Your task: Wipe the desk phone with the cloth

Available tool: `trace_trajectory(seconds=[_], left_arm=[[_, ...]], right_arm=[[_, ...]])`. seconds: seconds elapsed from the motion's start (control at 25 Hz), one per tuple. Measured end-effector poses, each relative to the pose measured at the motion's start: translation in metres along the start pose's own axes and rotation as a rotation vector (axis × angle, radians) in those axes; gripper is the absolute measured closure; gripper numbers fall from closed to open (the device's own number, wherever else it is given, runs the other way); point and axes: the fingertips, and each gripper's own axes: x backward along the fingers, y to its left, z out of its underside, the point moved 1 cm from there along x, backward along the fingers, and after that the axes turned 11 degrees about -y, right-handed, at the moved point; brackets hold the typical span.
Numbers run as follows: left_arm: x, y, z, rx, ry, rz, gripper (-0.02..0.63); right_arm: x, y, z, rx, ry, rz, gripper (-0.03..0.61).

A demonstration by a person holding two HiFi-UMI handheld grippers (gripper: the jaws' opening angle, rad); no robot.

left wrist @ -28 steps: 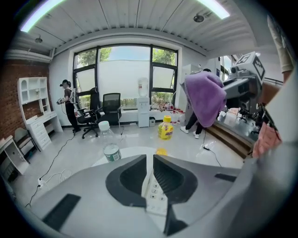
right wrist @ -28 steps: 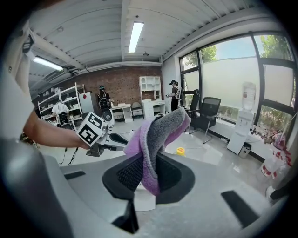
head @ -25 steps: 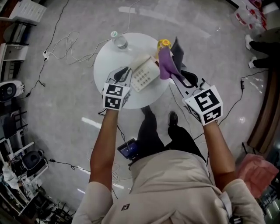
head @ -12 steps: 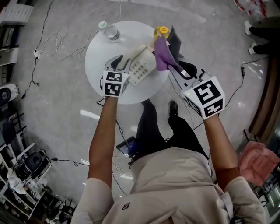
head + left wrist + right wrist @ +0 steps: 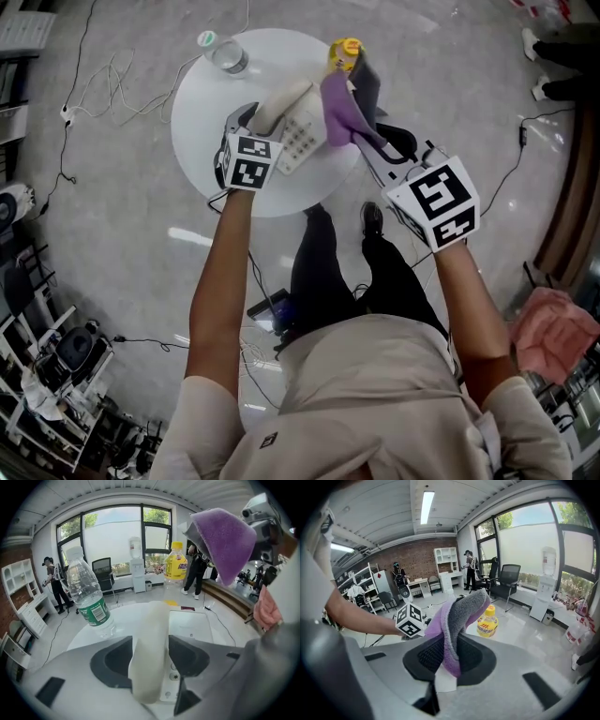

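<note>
The cream desk phone (image 5: 302,142) lies on a round white table (image 5: 202,122), its handset (image 5: 279,105) along its left side. My left gripper (image 5: 258,117) reaches over the table edge. Its jaws are opening, and the handset (image 5: 150,648) stands between them, beside the phone's keypad (image 5: 190,627). My right gripper (image 5: 370,141) is shut on a purple cloth with a grey side (image 5: 339,117), which hangs just right of the phone. In the right gripper view the cloth (image 5: 457,620) is pinched between the pads of that gripper (image 5: 449,653). From the left gripper view the cloth (image 5: 222,536) shows at the upper right.
A clear water bottle (image 5: 223,52) with a green label (image 5: 89,597) stands at the table's far left. A yellow bottle (image 5: 345,52) stands at the far edge behind the cloth. Cables trail over the floor around the table. People stand in the room beyond.
My left gripper has moved forward over the table, and its jaws have opened around the handset. The right gripper and cloth have edged closer to the phone.
</note>
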Motion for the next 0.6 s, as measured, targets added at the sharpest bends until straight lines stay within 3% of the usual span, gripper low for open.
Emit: trace_trajectory(seconds=[0.6], left_arm=[[-0.018, 0.001, 0.011, -0.068, 0.014, 0.019, 0.388]], right_arm=[[-0.015, 0.0, 0.02, -0.022, 0.029, 0.002, 0.531]])
